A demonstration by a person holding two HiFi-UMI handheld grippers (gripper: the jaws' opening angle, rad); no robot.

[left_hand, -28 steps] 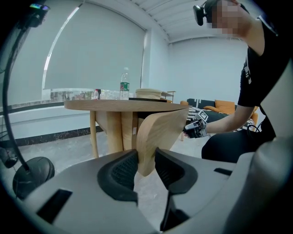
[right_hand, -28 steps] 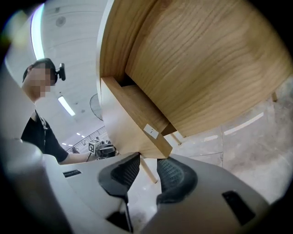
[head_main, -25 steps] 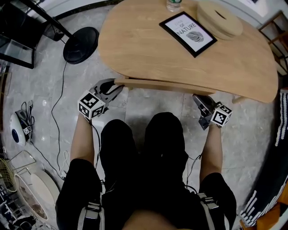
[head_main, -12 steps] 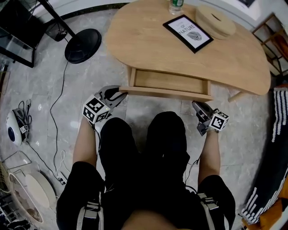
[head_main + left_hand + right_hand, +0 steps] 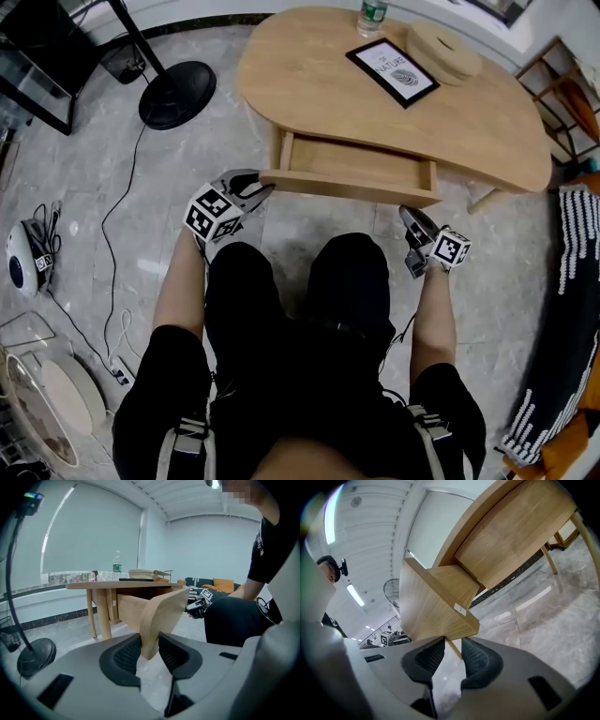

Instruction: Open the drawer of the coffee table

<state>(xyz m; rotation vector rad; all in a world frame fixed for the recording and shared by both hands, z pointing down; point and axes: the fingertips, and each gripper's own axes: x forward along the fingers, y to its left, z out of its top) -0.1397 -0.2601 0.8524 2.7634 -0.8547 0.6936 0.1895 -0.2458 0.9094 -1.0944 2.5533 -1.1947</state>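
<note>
Two grips are on at once. The left gripper is clamped on the left end of the drawer front, with the wooden edge pinched between both ribbed pads. The right gripper has jaws that have just been closing. The thin lower lip at the front's right end sits between them, and both pads appear to touch it.

The drawer stands partly pulled out of the near side of the coffee table, below its top, and its tray looks empty. I judge it stiff and fairly light, moving only along its slide. The smooth wood gives the pads little to bite on, and the thin lip could slip out. Holding both ends of the front looks right, since an even pull should keep the box from twisting and jamming.

On the table top, toward its far right, lie a framed print, a round wooden piece and a bottle. The table stands on a glossy grey stone floor. A black round stand base sits to the table's left, with a cable trailing from it.
</note>
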